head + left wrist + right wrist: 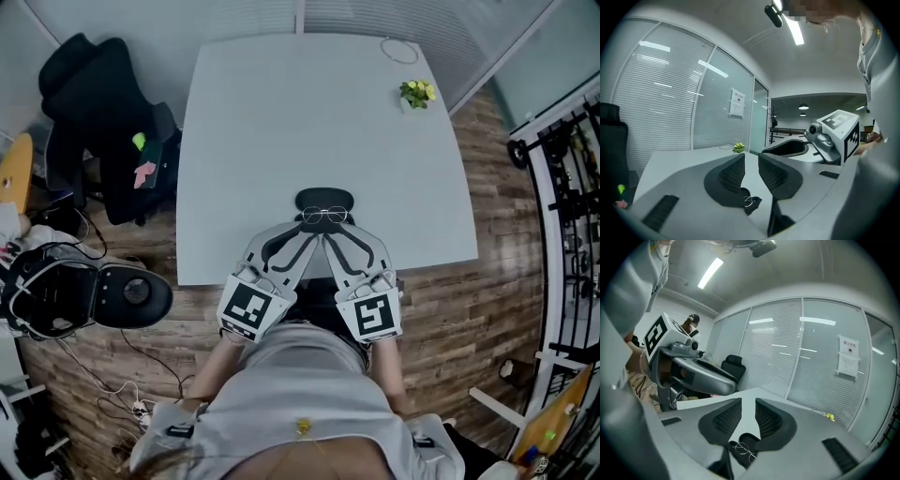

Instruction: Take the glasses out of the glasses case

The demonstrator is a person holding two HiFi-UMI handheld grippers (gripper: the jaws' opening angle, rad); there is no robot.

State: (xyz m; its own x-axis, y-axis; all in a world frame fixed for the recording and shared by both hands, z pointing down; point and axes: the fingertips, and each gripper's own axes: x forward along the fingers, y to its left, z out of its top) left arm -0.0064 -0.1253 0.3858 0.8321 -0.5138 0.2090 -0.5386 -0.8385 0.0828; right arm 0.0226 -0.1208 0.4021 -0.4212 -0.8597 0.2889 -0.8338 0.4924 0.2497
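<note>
A black glasses case [324, 198] lies open on the white table [281, 122], near its front edge. Thin wire-framed glasses [324, 216] rest across the case's near part. My left gripper [304, 229] and right gripper [337, 229] come in side by side, their tips just short of the glasses. In the left gripper view the gripper [751, 171] is open by a narrow gap with nothing in it; the glasses [749, 201] and case [746, 209] show below. The right gripper [748, 416] is likewise narrowly open, above the glasses [740, 448] and case [747, 438].
A small potted plant [415, 93] and a thin cable loop [398, 50] sit at the table's far right corner. A black office chair [98, 122] and a round black seat [131, 295] stand left of the table. A metal rack [562, 187] is at the right.
</note>
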